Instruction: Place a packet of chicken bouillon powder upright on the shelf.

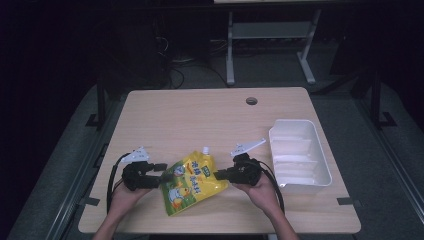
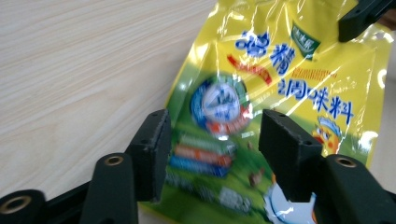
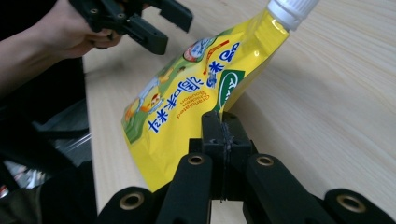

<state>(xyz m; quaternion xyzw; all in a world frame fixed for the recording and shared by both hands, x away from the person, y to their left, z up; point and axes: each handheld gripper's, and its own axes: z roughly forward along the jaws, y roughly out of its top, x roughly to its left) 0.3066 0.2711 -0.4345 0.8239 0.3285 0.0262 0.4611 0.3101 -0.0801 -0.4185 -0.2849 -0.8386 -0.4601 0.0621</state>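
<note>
A yellow seasoning pouch (image 1: 192, 185) with a white screw cap (image 1: 205, 149) lies at the near middle of the wooden table (image 1: 200, 115). My right gripper (image 1: 218, 175) is shut on the pouch's right edge; in the right gripper view its jaws (image 3: 223, 126) pinch the yellow film of the pouch (image 3: 187, 98), which tilts up toward the cap (image 3: 289, 9). At the pouch's left edge my left gripper (image 1: 162, 172) is open. In the left gripper view its jaws (image 2: 212, 130) stand apart over the printed pouch (image 2: 280, 70), not gripping it.
A white plastic tray (image 1: 320, 165) sits at the right side of the table, close to my right hand. A round cable hole (image 1: 251, 101) is near the far edge. Dark floor and a grey table frame (image 1: 230, 50) lie beyond.
</note>
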